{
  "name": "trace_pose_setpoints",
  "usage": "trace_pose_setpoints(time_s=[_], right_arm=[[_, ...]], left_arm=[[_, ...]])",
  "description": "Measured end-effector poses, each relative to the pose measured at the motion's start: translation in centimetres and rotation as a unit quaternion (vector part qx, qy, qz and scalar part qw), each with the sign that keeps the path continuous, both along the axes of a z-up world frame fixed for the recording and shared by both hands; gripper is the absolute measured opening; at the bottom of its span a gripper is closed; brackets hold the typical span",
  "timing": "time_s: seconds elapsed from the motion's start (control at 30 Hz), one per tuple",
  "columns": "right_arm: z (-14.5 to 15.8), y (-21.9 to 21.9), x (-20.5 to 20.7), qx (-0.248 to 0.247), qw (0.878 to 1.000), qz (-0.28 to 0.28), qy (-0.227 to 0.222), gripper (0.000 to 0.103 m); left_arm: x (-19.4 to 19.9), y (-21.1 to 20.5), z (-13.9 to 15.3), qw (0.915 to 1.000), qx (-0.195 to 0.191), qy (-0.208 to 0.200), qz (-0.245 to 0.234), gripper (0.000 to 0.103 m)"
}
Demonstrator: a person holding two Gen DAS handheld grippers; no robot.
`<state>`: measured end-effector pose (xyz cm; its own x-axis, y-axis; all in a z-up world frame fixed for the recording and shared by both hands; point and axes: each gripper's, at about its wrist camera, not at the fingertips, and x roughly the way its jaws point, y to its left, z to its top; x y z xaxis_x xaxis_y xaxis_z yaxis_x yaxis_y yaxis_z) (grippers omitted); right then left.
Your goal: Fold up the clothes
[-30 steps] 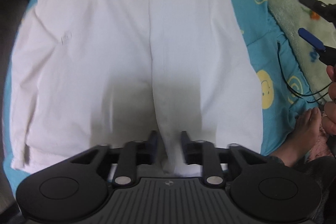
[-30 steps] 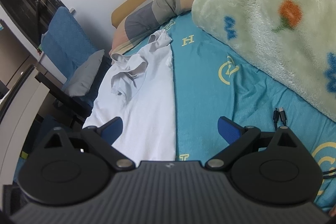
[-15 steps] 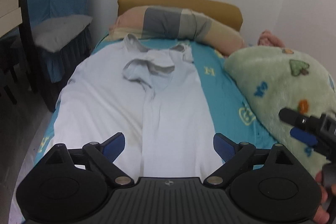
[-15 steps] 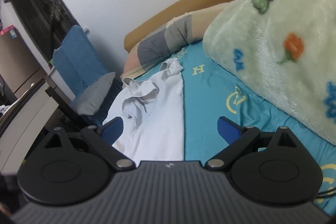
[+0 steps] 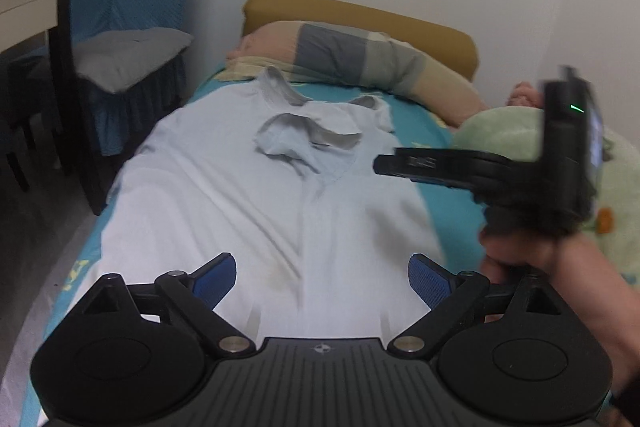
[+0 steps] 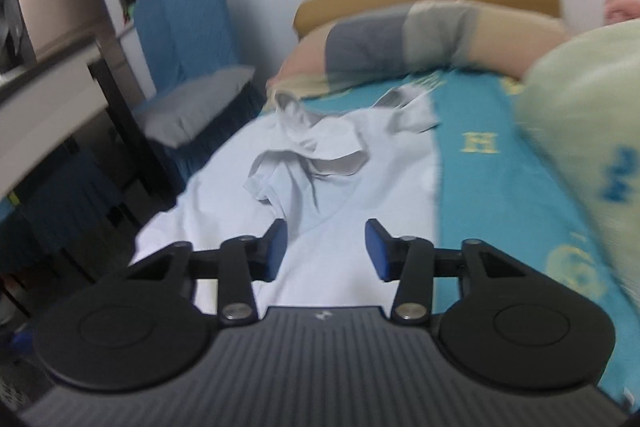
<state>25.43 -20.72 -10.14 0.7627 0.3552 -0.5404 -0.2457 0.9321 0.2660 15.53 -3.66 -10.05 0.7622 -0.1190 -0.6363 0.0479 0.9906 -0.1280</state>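
One white shirt (image 5: 248, 211) lies spread on the bed (image 5: 436, 135), its long axis running from 6 o'clock, under both cameras, up to 12 o'clock, where the collar end sits near the striped pillow (image 5: 360, 55). One sleeve (image 5: 308, 139) is turned in and bunched on the chest near the collar.

The left hand-held gripper (image 5: 322, 277) hangs above the hem end with its jaws spread wide and nothing between them; they have just been opening. The cloth lies below and ahead of it, toward 12 o'clock, with the lengthwise crease running straight up the middle of its view.

The right hand-held gripper (image 6: 326, 247) has its jaws partly drawn in, a clear gap left and no cloth pinched; they have just been closing. From its camera the bunched sleeve (image 6: 304, 163) sits directly ahead at 12 o'clock, just beyond the fingertips, while the shirt's right edge runs off toward 1 o'clock. In the left view this tool crosses in from 3 o'clock, held by a hand (image 5: 528, 255), its tip over the shirt's right shoulder area.

By my judgement the right one is nearer the crumpled sleeve, so that grasp falls to it.

Count: one shirt, two hand-held grippers, one green blanket (image 6: 584, 131), one chair (image 5: 132, 11) at 10 o'clock beside the bed.
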Motion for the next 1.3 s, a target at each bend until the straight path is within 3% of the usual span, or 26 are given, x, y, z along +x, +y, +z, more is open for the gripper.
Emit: trace_pose_setpoints(time_s=[0.17,0.27,0.47,0.6,0.77,0.93,1.2,1.3], right_arm=[[-3.9,4.0,7.7,-0.082,0.997,0.005,0.012,0.045],[-5.2,5.3,11.5,-0.136,0.991,-0.003,0.007,0.040],[-3.5,7.6,17.6,-0.171,0.985,0.001,-0.028,0.038],[-0.9,11.2,20.3,-0.153,0.987,0.025,-0.050,0.036],[2.3,13.5,20.0,-0.123,0.988,0.034,-0.089,0.038],[1.0,12.8,17.5,-0.156,0.984,0.063,-0.063,0.068],[-3.3,12.3,11.3,-0.182,0.966,0.184,-0.019,0.068],[-4.5,13.2,10.2,-0.200,0.958,0.205,-0.005,0.068]], left_arm=[[2.8,2.3,-2.1,0.9991,-0.030,0.017,0.026,0.094],[3.4,3.4,-2.5,0.9982,-0.042,0.013,0.040,0.094],[4.6,5.3,-3.9,0.9938,-0.080,0.032,0.070,0.094],[5.0,5.9,-4.4,0.9921,-0.084,0.041,0.083,0.094],[4.7,6.4,-3.8,0.9913,-0.082,0.034,0.097,0.094],[4.2,7.1,-2.9,0.9900,-0.080,0.032,0.111,0.094],[2.9,9.2,-1.8,0.9839,-0.104,0.027,0.143,0.094],[2.8,9.7,-1.4,0.9819,-0.112,0.021,0.151,0.094]])
